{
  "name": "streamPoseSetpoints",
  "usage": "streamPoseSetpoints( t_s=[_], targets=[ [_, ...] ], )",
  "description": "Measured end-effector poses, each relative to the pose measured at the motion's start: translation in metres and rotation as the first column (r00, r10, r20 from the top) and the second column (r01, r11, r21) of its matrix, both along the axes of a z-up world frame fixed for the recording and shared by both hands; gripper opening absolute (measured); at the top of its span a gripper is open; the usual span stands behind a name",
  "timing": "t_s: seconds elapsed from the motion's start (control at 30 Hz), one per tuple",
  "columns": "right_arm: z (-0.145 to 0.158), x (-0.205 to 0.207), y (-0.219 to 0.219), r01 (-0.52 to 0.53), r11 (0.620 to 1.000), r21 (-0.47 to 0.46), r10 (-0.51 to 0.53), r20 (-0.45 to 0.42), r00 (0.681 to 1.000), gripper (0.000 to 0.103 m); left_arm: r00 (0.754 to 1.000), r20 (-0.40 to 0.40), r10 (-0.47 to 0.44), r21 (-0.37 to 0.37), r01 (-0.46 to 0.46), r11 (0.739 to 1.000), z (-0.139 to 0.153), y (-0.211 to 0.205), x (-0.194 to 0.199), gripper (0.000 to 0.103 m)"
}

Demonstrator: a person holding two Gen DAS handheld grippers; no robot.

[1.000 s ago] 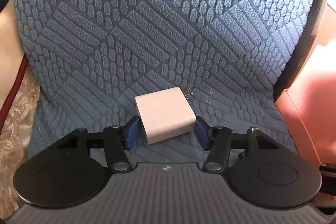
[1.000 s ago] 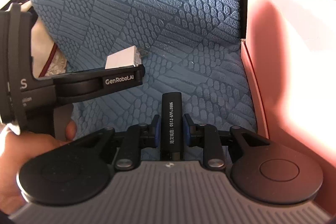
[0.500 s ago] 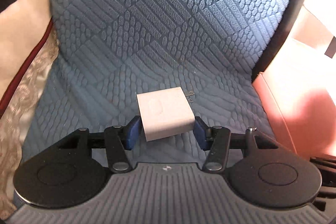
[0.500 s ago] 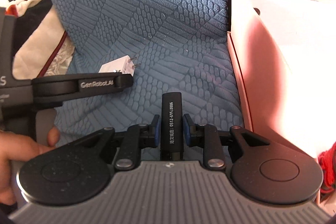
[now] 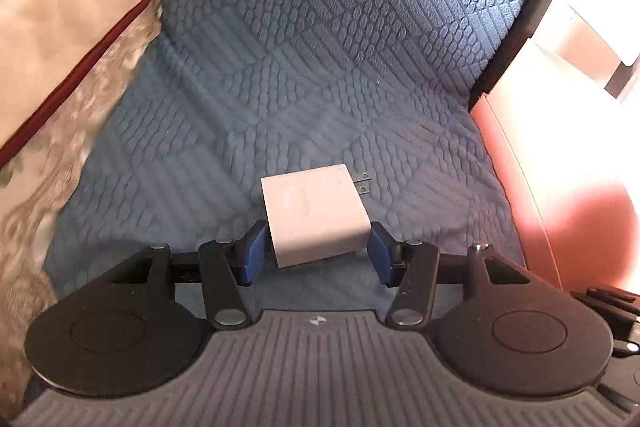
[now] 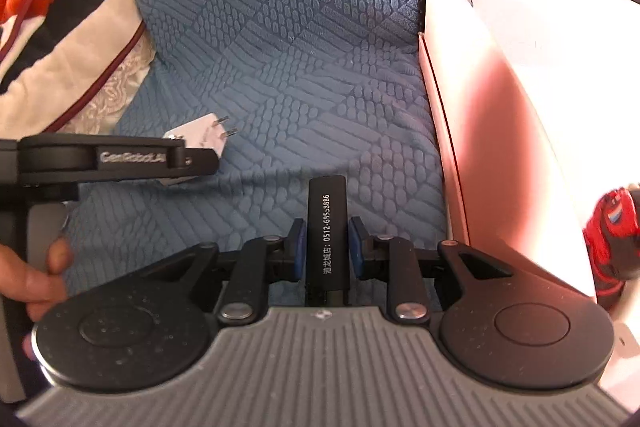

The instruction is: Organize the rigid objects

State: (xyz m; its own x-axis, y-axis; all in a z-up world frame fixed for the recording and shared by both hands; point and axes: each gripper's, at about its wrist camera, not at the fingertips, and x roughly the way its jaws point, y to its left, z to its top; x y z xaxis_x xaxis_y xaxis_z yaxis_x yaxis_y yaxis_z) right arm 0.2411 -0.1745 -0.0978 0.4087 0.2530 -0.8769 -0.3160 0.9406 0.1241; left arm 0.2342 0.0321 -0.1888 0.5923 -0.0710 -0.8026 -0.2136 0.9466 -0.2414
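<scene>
My left gripper (image 5: pixel 318 253) is shut on a white plug adapter (image 5: pixel 316 215), held above the blue textured cushion (image 5: pixel 320 47) with its two metal prongs pointing far right. The adapter also shows in the right wrist view (image 6: pixel 202 139), behind the left gripper's black arm. My right gripper (image 6: pixel 326 247) is shut on a slim black stick with white printed digits (image 6: pixel 326 227), held upright along the fingers above the cushion (image 6: pixel 280 27).
A pink-white open box (image 6: pixel 520 107) stands right of the cushion, also in the left wrist view (image 5: pixel 560 167). Cream patterned fabric with a dark red seam (image 5: pixel 60 87) lies left. A red object (image 6: pixel 612 227) is at the far right edge.
Both grippers have pulled back and up from the cushion with their objects still held. The cushion looks farther away, and more of the box and the left fabric shows.
</scene>
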Motion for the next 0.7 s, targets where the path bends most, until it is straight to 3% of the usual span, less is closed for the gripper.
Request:
streamPoseSetpoints(
  t_s=[0.5, 0.7],
  targets=[
    [0.005, -0.043, -0.006, 0.000, 1.000, 0.021, 0.001, -0.051, 0.999, 0.026, 0.996, -0.050, 0.075, -0.079, -0.079, 0.994, 0.010, -0.002, -0.066, 0.059],
    [-0.003, -0.043, -0.007, 0.011, 1.000, 0.005, -0.011, -0.078, 0.997, 0.026, 0.993, -0.040, 0.109, -0.071, -0.112, 0.991, 0.012, -0.001, -0.077, 0.067]
  ],
)
